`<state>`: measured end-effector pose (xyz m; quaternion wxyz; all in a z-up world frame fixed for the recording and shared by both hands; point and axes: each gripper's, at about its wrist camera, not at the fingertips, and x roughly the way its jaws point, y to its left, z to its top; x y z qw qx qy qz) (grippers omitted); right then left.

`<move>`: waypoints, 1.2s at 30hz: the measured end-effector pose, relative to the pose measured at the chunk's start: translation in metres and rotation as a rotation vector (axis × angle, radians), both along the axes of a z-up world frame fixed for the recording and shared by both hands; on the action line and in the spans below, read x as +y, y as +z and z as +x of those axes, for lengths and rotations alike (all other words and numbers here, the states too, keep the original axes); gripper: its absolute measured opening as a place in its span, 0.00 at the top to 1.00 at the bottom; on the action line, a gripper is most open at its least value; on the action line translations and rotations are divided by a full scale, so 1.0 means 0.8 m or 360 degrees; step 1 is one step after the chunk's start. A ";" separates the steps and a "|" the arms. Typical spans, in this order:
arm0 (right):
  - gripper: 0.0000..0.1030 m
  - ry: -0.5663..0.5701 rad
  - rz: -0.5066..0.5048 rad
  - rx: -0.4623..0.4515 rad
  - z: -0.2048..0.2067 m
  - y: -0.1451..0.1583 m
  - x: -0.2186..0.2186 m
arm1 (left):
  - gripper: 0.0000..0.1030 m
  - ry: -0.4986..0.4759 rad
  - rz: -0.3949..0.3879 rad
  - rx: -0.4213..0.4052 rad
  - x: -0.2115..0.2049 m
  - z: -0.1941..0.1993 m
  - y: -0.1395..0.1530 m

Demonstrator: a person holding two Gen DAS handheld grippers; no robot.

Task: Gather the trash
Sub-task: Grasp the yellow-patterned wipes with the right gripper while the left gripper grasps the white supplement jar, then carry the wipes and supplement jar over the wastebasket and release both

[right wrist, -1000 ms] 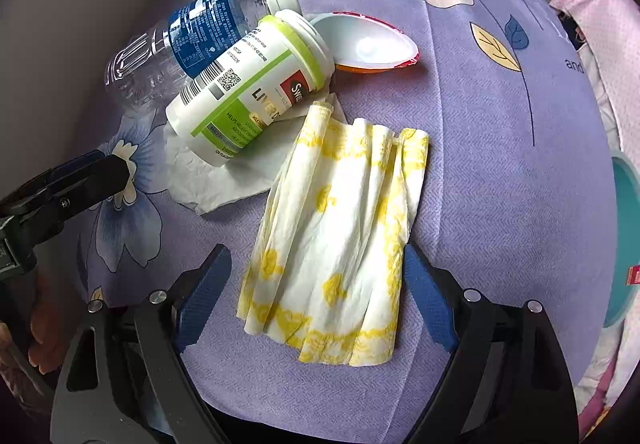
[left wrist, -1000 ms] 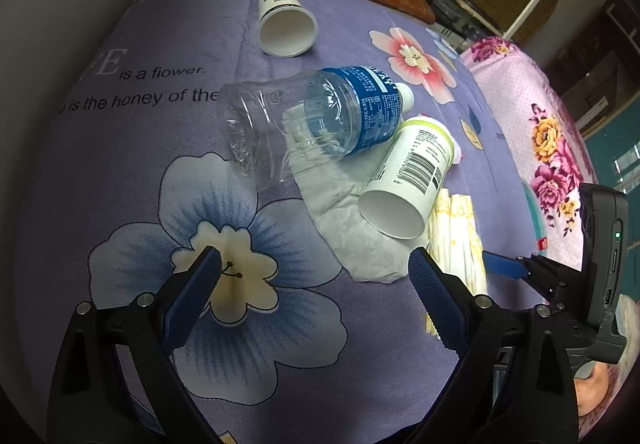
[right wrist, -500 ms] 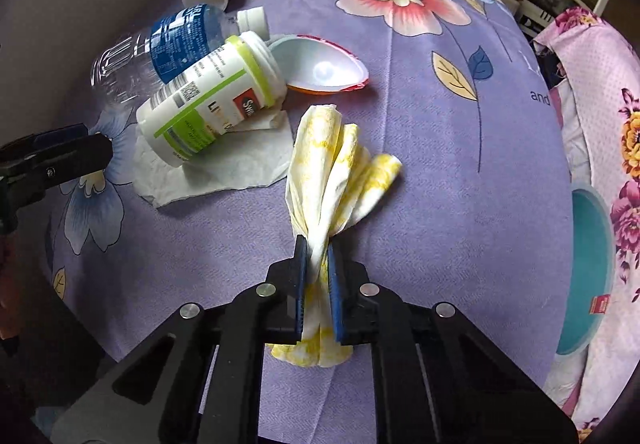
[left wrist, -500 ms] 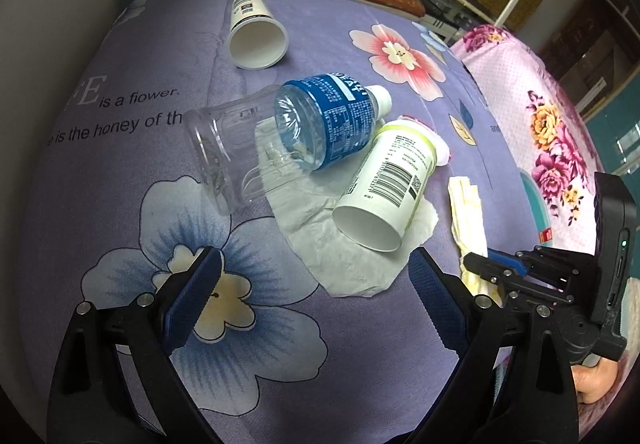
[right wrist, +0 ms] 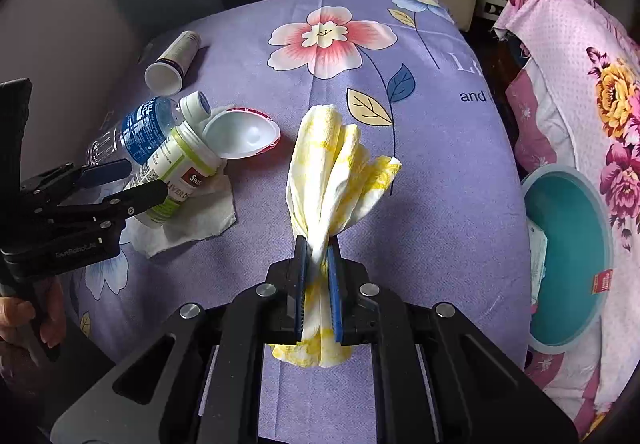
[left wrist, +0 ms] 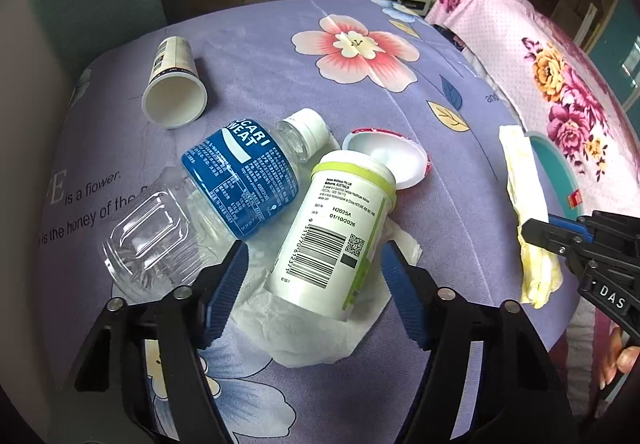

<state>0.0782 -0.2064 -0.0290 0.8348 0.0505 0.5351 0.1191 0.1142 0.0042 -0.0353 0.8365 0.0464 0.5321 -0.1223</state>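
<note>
yellow-printed white napkin (right wrist: 340, 179), bunched into folds, is pinched between the pressed-together pads of the right gripper (right wrist: 318, 284), above the purple floral cloth (right wrist: 440, 163). teal basin (right wrist: 568, 264) sits at the cloth's right edge; something pale lies against its left wall, contents unclear. left gripper (left wrist: 316, 284), jaws closing, straddles the white supplement jar (left wrist: 332, 236) lying on a crumpled white tissue (left wrist: 332, 336); pads not yet touching it. beside it: empty clear drink bottle (left wrist: 224, 195), empty white shell (left wrist: 392, 159), paper cup (left wrist: 174, 83) on its side.
</note>
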 end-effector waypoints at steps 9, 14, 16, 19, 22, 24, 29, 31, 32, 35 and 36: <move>0.90 -0.0027 0.0102 0.0021 -0.001 -0.010 -0.017 | 0.51 -0.0178 0.0002 0.0045 -0.030 -0.018 -0.004; 0.90 -0.0047 0.0139 0.0028 0.001 -0.017 -0.027 | 0.49 -0.0156 0.0035 0.0068 -0.043 -0.005 -0.010; 0.90 -0.0057 0.0147 0.0033 -0.001 -0.020 -0.032 | 0.45 -0.0132 0.0049 0.0068 -0.047 0.002 -0.013; 0.90 -0.0080 0.0165 0.0046 -0.003 -0.026 -0.042 | 0.45 -0.0110 0.0066 0.0095 -0.054 0.011 -0.021; 0.90 -0.0102 0.0184 0.0050 -0.005 -0.030 -0.052 | 0.45 -0.0090 0.0079 0.0097 -0.059 0.015 -0.027; 0.90 -0.0115 0.0198 0.0050 -0.005 -0.031 -0.057 | 0.48 -0.0069 0.0111 0.0069 -0.061 0.014 -0.027; 0.90 -0.0141 0.0236 0.0034 -0.007 -0.033 -0.069 | 0.48 -0.0064 0.0107 0.0040 -0.065 0.002 -0.017; 0.90 -0.0152 0.0252 0.0029 -0.008 -0.033 -0.074 | 0.48 -0.0072 0.0078 0.0031 -0.067 -0.007 -0.008; 0.90 -0.0157 0.0259 0.0026 -0.009 -0.034 -0.077 | 0.48 -0.0076 0.0064 0.0025 -0.069 -0.012 -0.004; 0.90 -0.0176 0.0280 0.0018 -0.012 -0.034 -0.084 | 0.48 -0.0098 0.0039 0.0019 -0.078 -0.020 0.006; 0.90 -0.0182 0.0287 0.0011 -0.013 -0.034 -0.088 | 0.48 -0.0106 0.0038 0.0020 -0.082 -0.022 0.008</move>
